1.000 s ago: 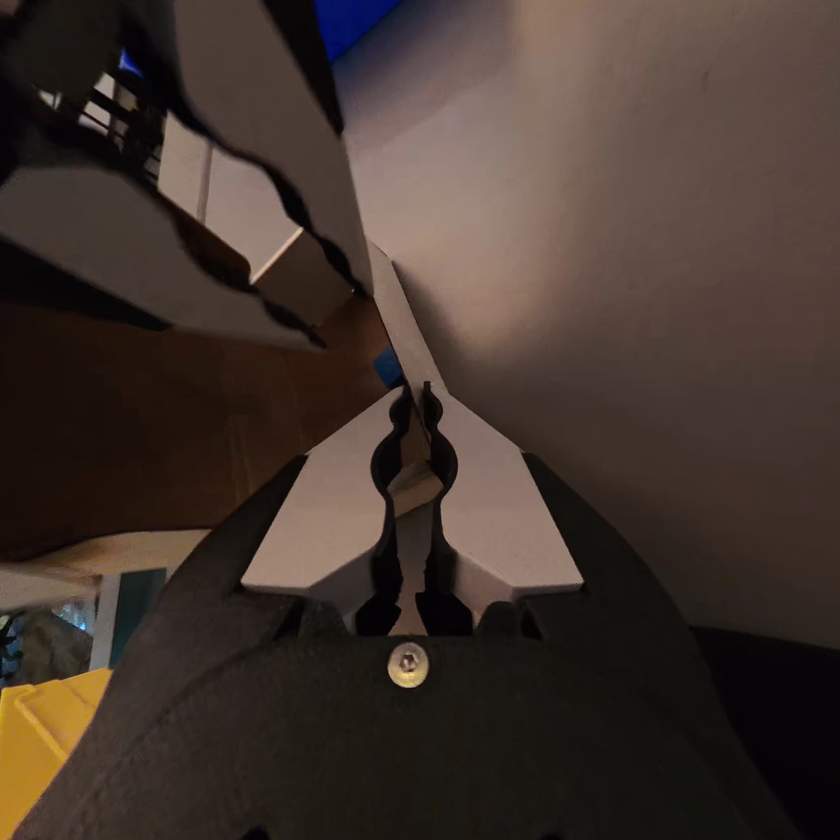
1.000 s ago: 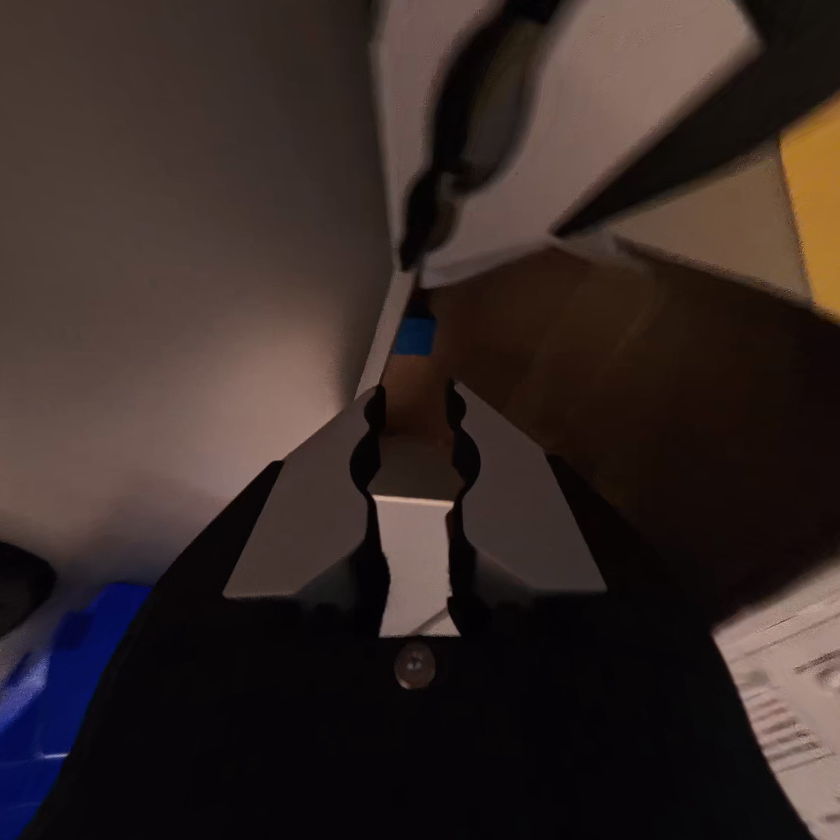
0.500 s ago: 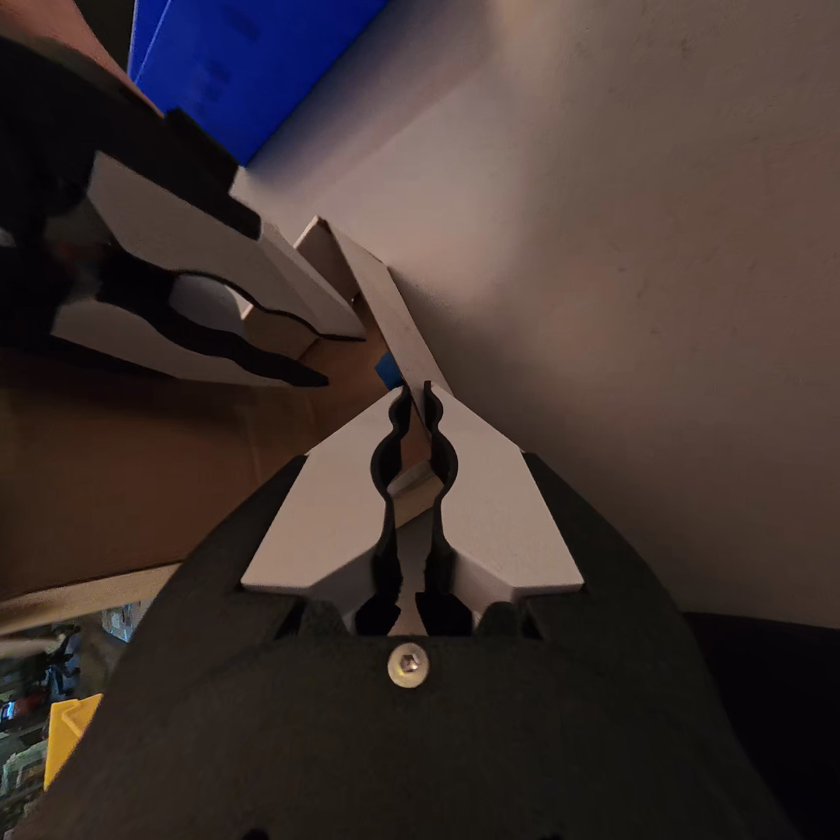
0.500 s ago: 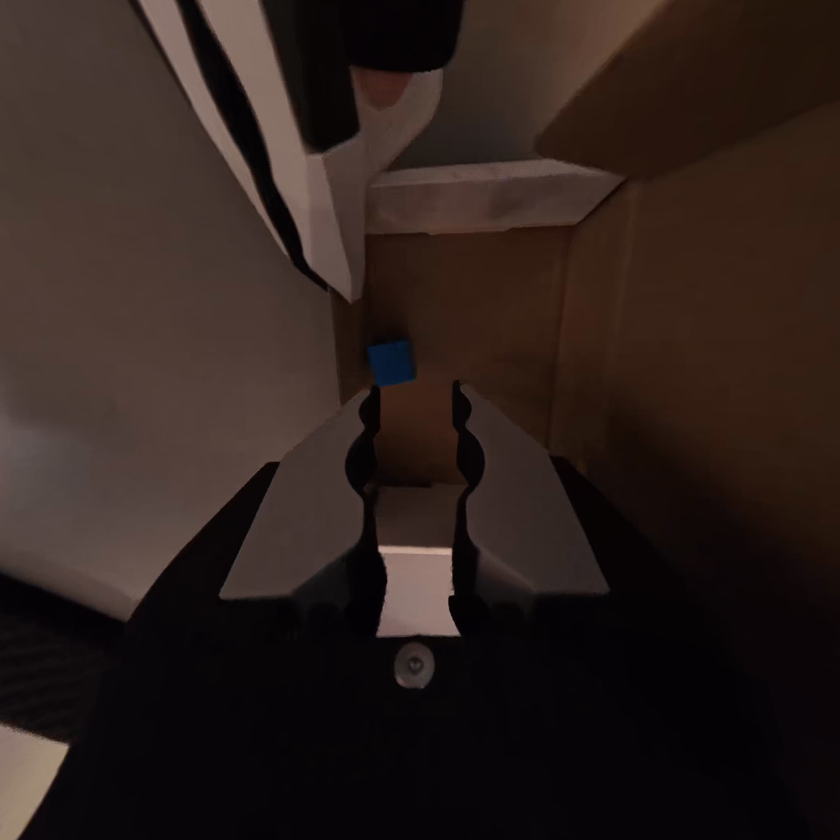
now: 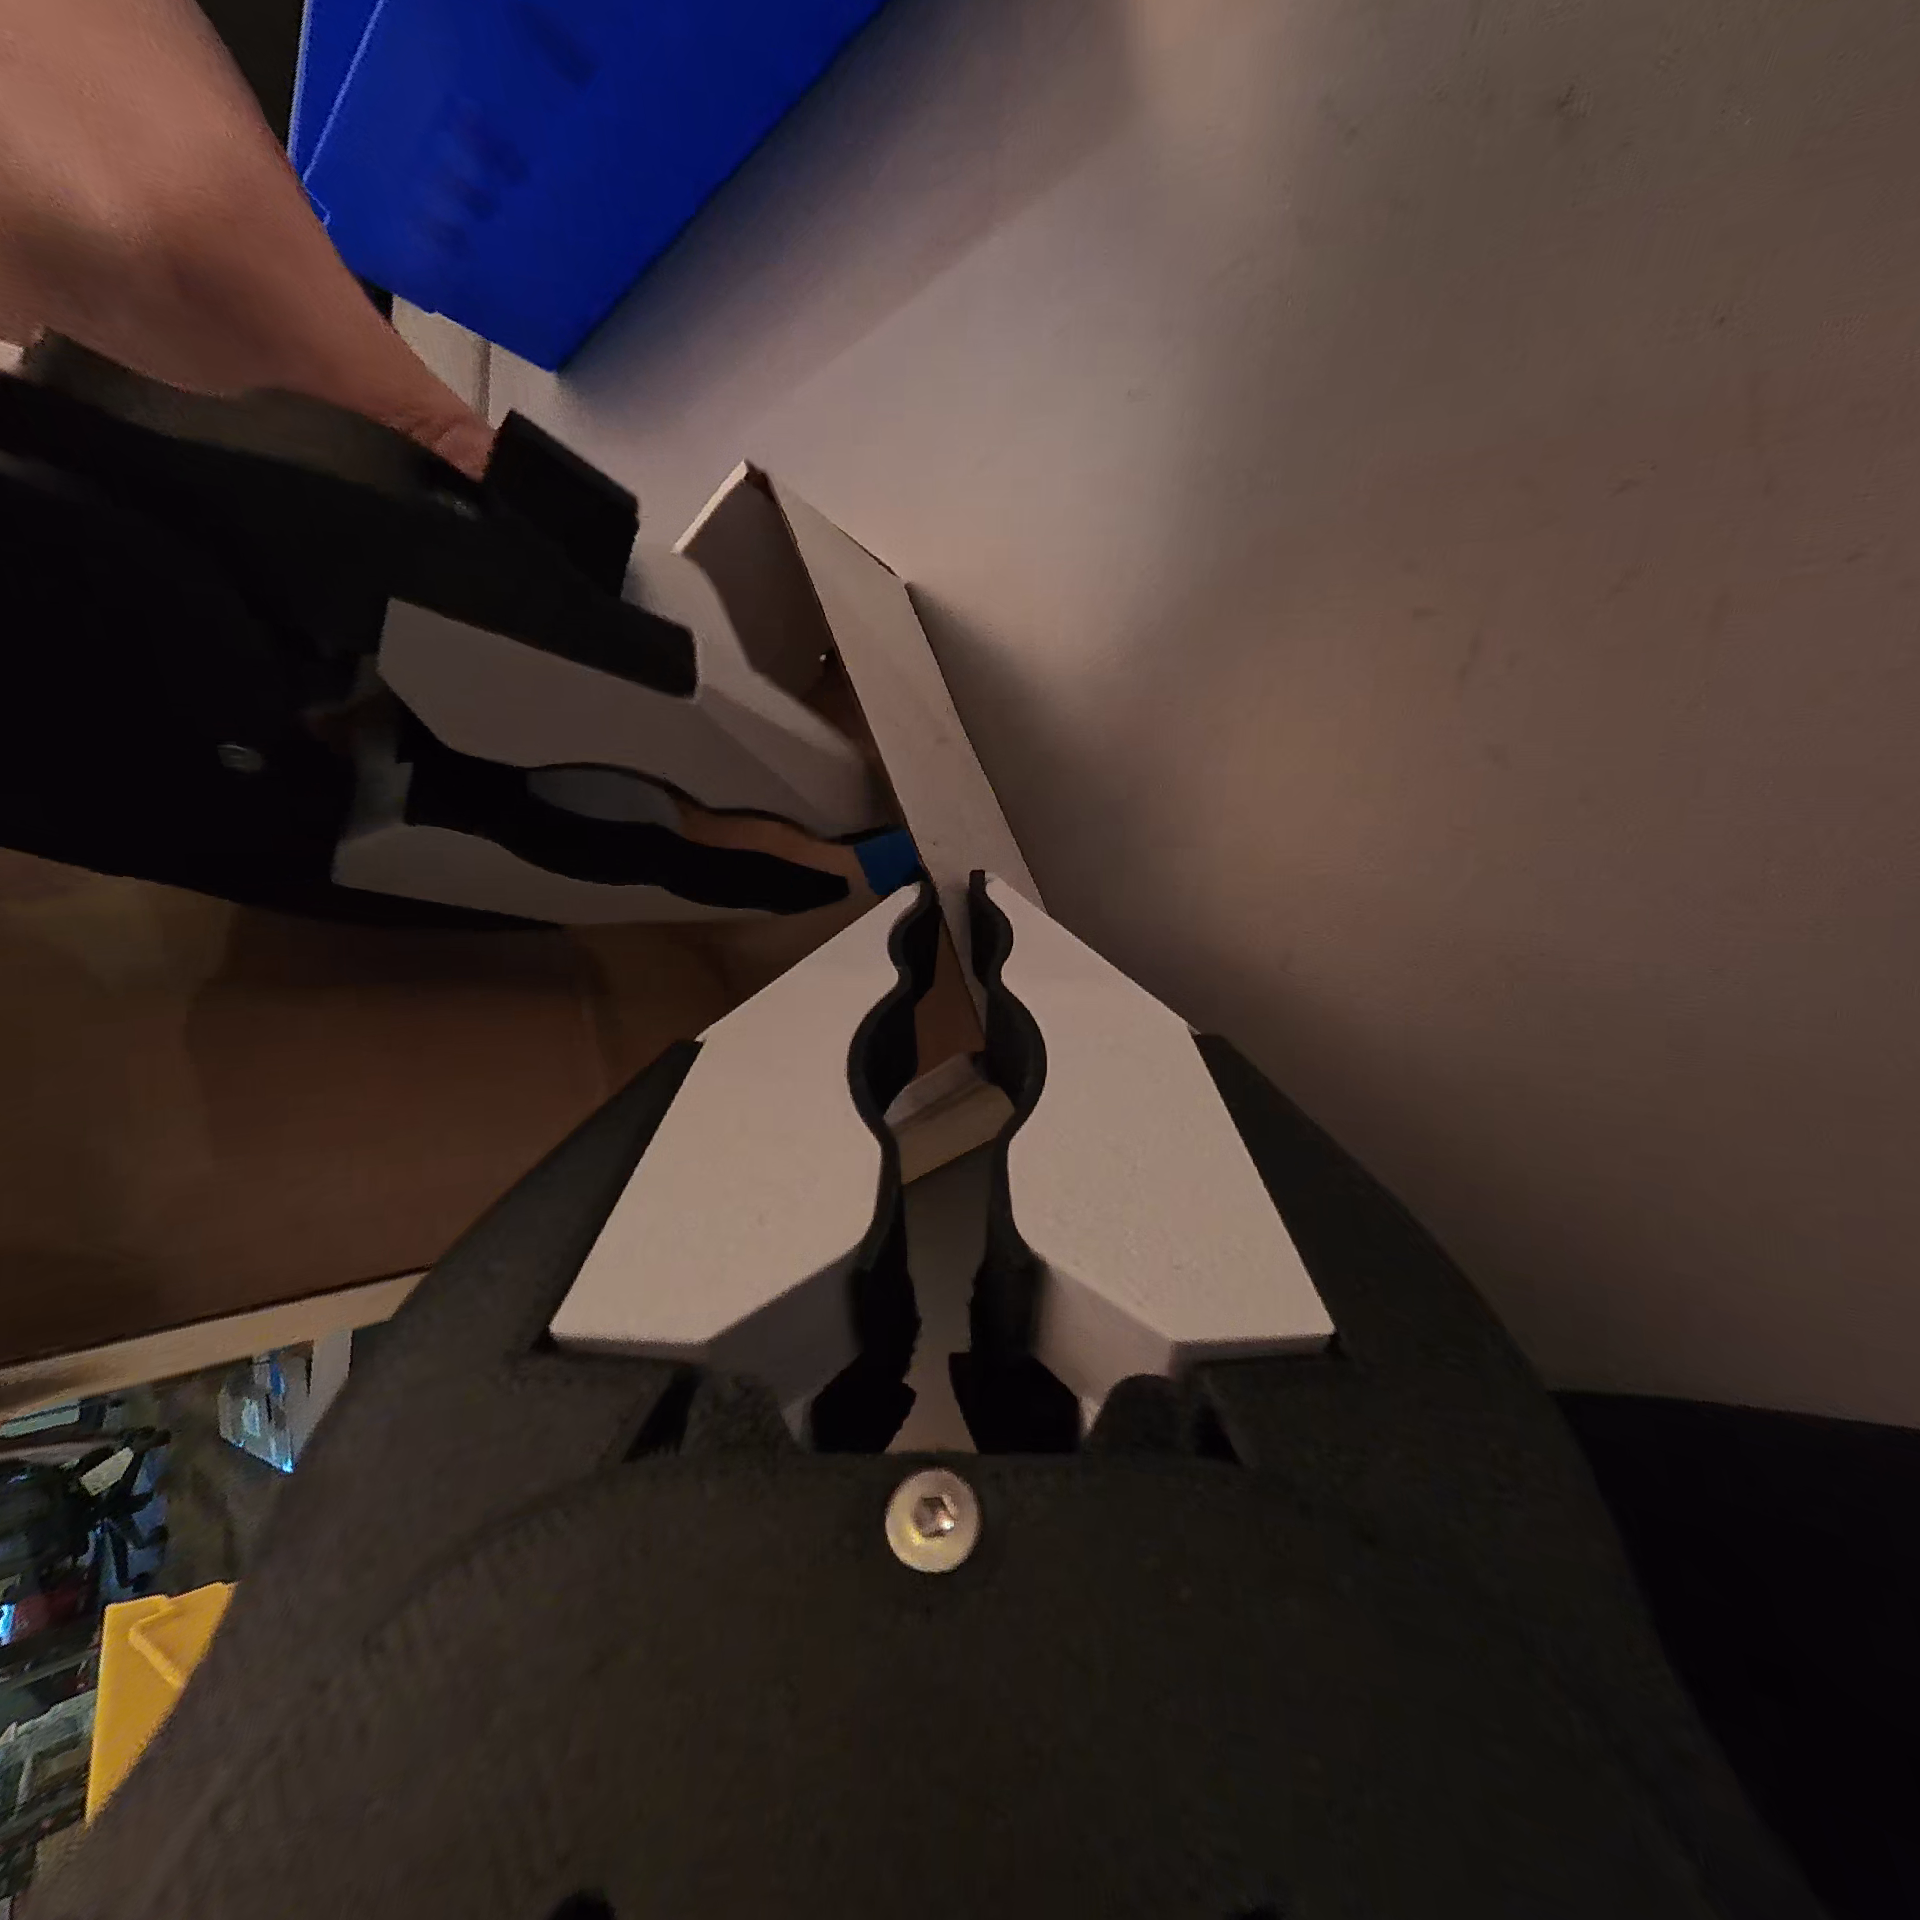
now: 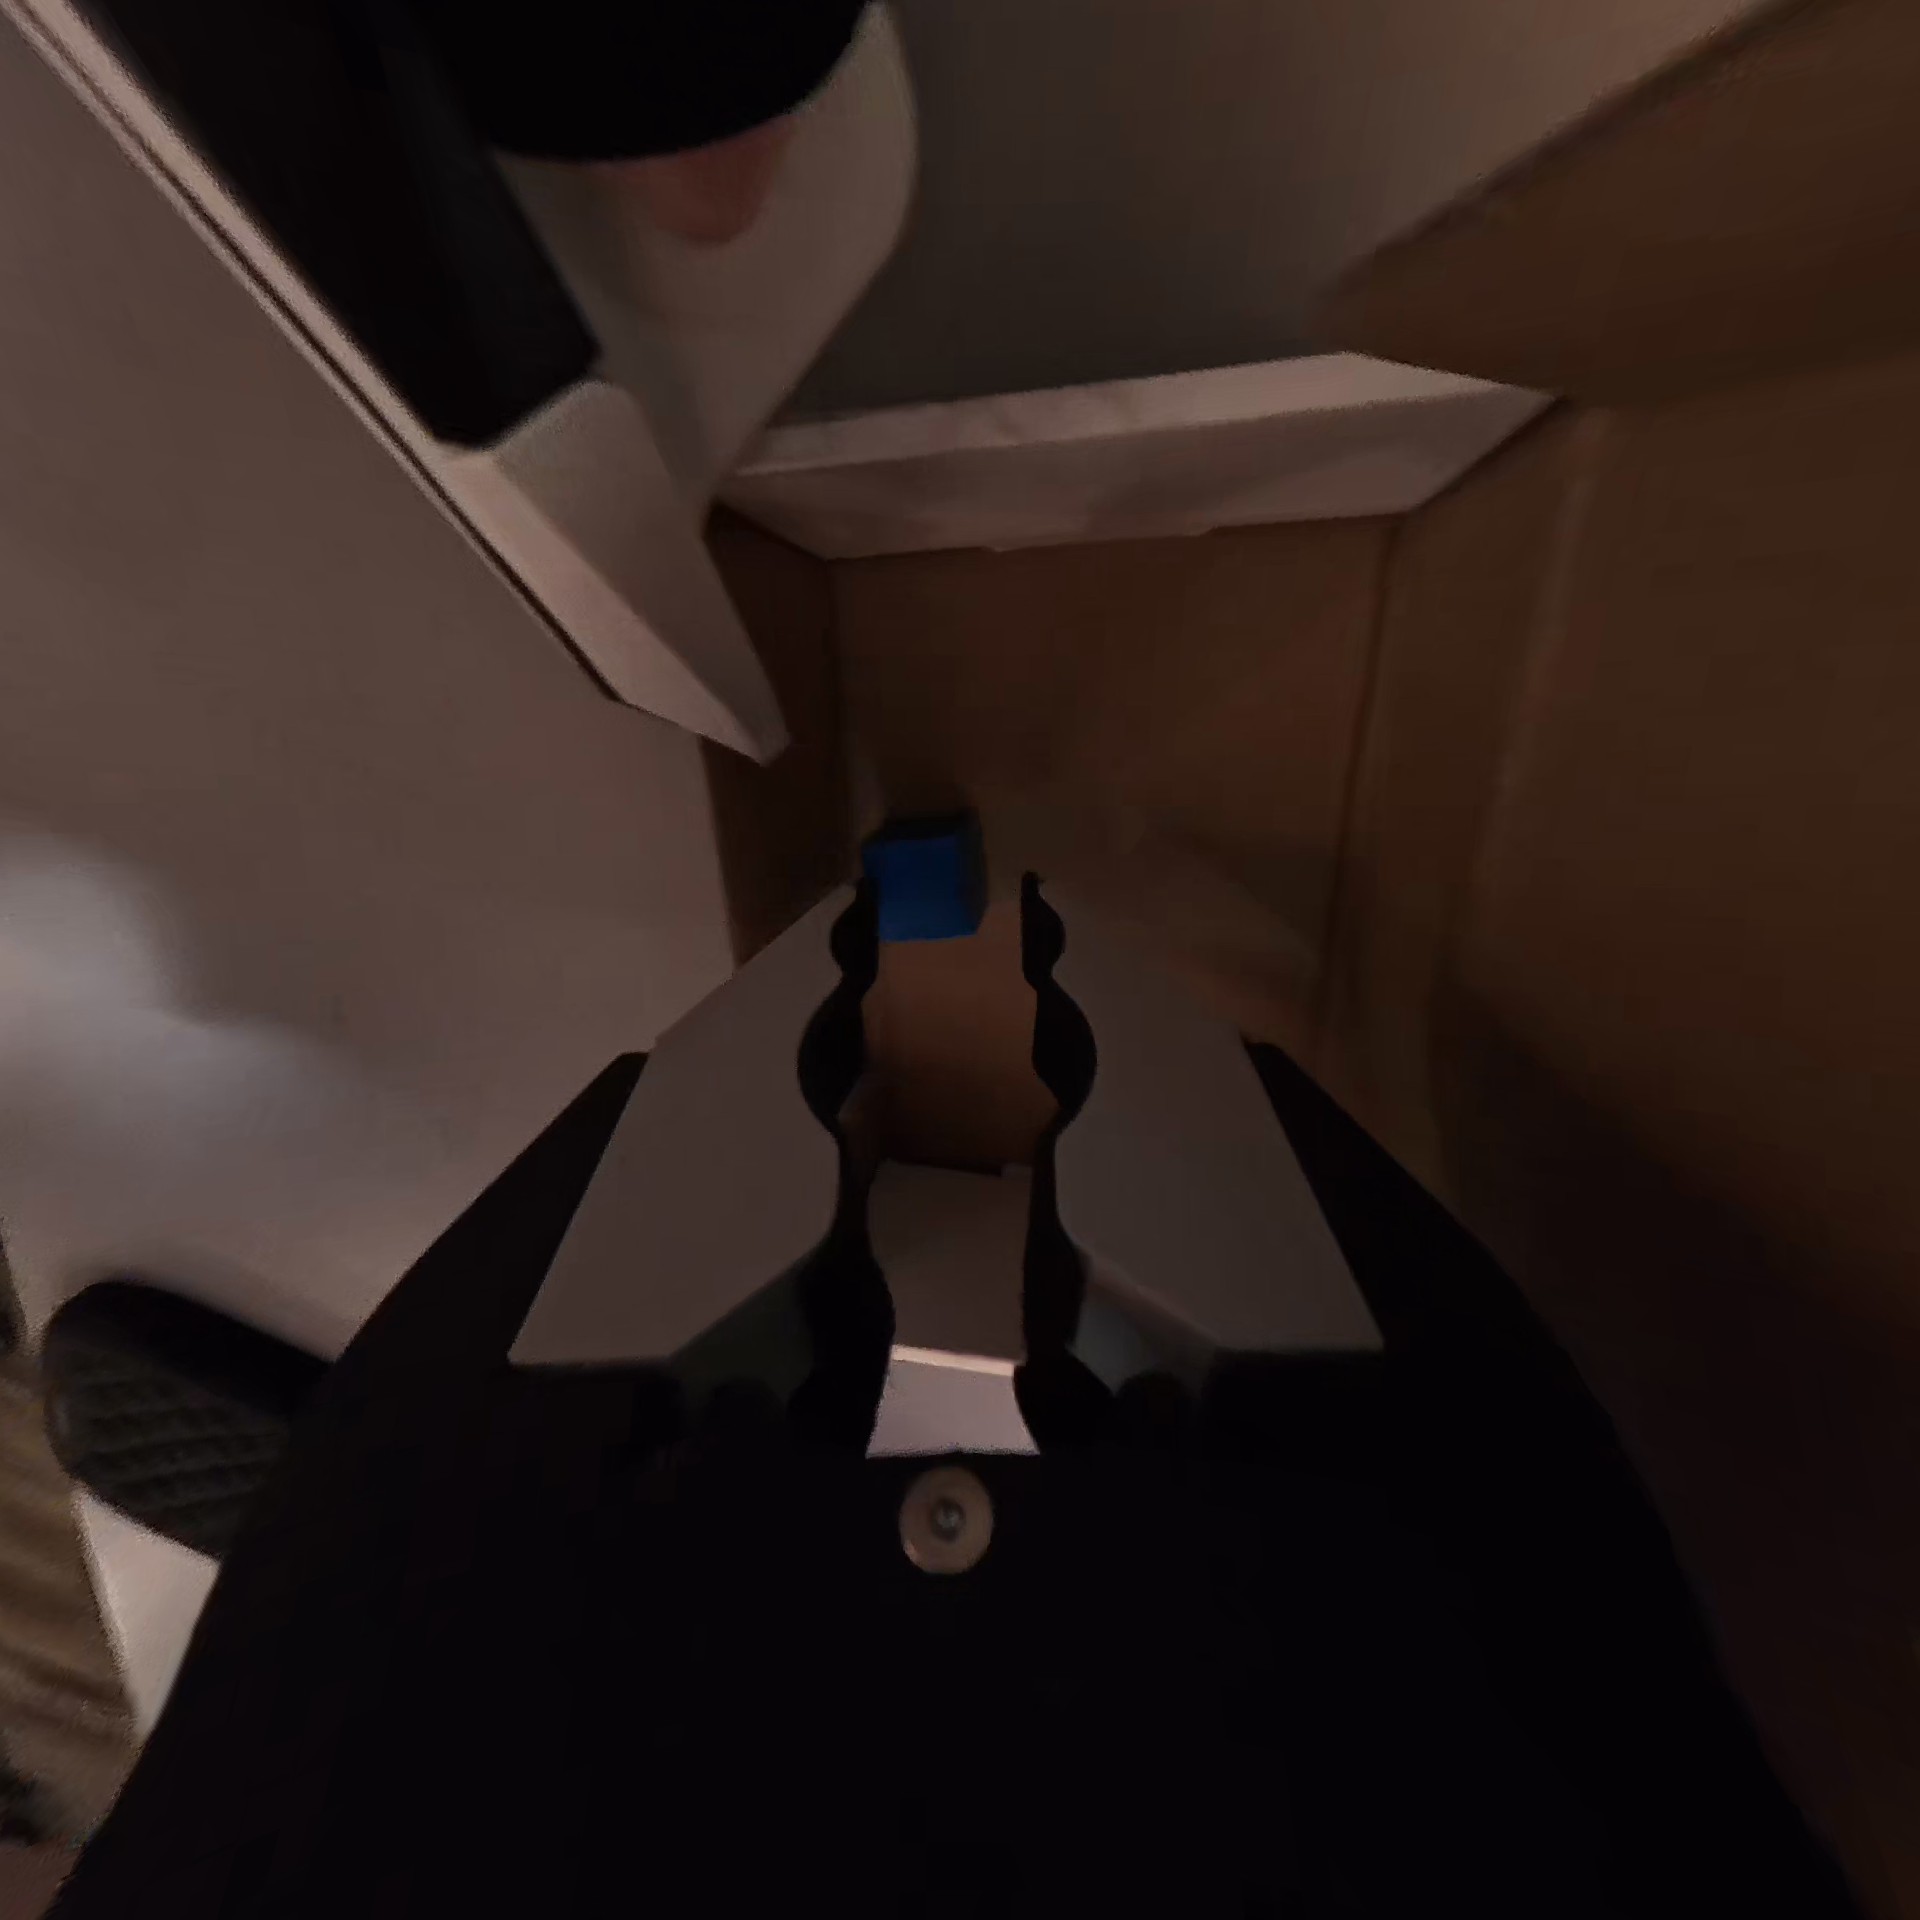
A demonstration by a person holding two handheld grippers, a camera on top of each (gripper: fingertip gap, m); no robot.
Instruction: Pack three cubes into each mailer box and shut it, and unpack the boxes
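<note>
Right wrist view shows our spread right claw (image 6: 940, 883) nearing the blue cube (image 6: 920, 873) at twelve o'clock inside the mailer box (image 6: 1455, 831), probably light and rigid, best pinched across opposite faces, while our left claw (image 5: 948, 883) pinches its wall.

- I see a pale, bare table top (image 5: 1403, 540), dimly lit, filling the right of my left wrist view.
- An open cardboard box (image 5: 914, 686) stands on it, white outside, brown inside.
- A blue bin (image 5: 540, 156) rests on the table beyond the box, near its far corner.
</note>
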